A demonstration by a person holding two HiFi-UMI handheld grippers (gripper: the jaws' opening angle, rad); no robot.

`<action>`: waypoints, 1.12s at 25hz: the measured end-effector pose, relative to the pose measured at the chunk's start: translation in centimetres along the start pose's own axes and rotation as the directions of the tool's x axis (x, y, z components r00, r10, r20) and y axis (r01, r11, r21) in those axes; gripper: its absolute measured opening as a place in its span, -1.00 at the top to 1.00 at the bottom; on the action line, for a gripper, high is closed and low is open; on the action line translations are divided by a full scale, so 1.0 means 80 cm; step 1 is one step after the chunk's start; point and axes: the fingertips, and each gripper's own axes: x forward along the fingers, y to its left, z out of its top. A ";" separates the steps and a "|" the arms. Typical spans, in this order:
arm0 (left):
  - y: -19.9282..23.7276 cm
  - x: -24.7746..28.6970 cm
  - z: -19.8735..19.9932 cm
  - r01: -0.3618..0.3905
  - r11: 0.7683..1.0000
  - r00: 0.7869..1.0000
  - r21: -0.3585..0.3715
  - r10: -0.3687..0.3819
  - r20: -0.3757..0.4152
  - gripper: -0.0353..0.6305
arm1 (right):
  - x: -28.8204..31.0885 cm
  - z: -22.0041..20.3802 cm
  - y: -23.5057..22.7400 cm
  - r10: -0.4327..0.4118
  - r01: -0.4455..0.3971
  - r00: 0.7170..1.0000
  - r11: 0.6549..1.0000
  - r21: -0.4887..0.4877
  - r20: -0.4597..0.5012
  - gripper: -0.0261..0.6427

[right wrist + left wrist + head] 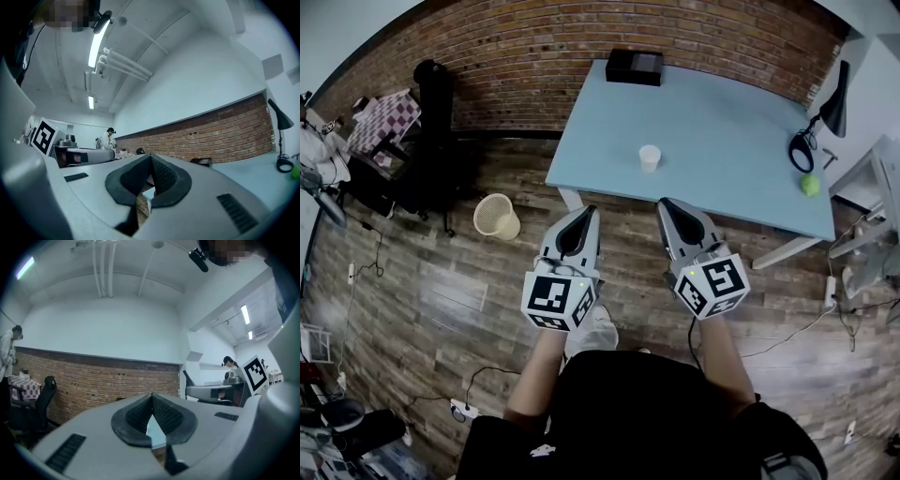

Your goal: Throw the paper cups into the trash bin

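Ahead of me the blue table (722,141) carries one paper cup (650,157), standing upright toward its near side, and the trash bin (496,216) sits on the floor off the table's left corner. My left gripper (586,212) and right gripper (667,202) are both pinched fully together on nothing, just short of the table edge. The cup lies ahead between them, slightly nearer the right one, so I judge that hand should reach.

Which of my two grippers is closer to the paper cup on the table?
The right gripper. In the head view its tip points almost at the paper cup; the left gripper sits farther to the cup's left.
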 end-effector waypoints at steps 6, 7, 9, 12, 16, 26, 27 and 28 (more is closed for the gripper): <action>0.030 0.037 -0.001 0.018 1.000 1.000 0.009 -0.018 -0.010 0.87 | 0.041 0.002 -0.018 -0.016 0.016 1.000 1.000 -0.012 -0.004 0.91; 0.036 0.042 0.000 0.022 1.000 1.000 0.008 -0.022 -0.010 0.87 | 0.047 0.004 -0.019 -0.019 0.019 1.000 1.000 -0.014 -0.004 0.91; 0.049 0.051 0.004 0.028 1.000 1.000 0.005 -0.028 -0.007 0.87 | 0.061 0.008 -0.020 -0.024 0.024 1.000 1.000 -0.018 -0.003 0.91; 0.062 0.065 0.010 0.042 0.999 0.999 0.019 -0.042 -0.011 0.87 | 0.080 0.009 -0.026 -0.037 0.037 0.999 0.999 -0.019 -0.009 0.91; 0.078 0.081 0.010 0.073 0.997 0.997 0.019 -0.072 -0.016 0.87 | 0.106 0.006 -0.032 -0.062 0.062 0.998 0.998 -0.017 -0.022 0.91; 0.142 0.107 -0.002 0.119 0.993 0.993 -0.017 -0.120 -0.025 0.87 | 0.158 -0.007 -0.039 -0.142 0.140 0.989 0.990 -0.029 -0.052 0.91; 0.145 0.108 -0.004 0.127 0.992 0.992 -0.019 -0.127 -0.025 0.87 | 0.161 -0.009 -0.039 -0.153 0.152 0.987 0.988 -0.029 -0.054 0.91; 0.149 0.108 -0.005 0.135 0.991 0.990 -0.021 -0.136 -0.026 0.87 | 0.163 -0.011 -0.040 -0.165 0.164 0.985 0.986 -0.029 -0.056 0.91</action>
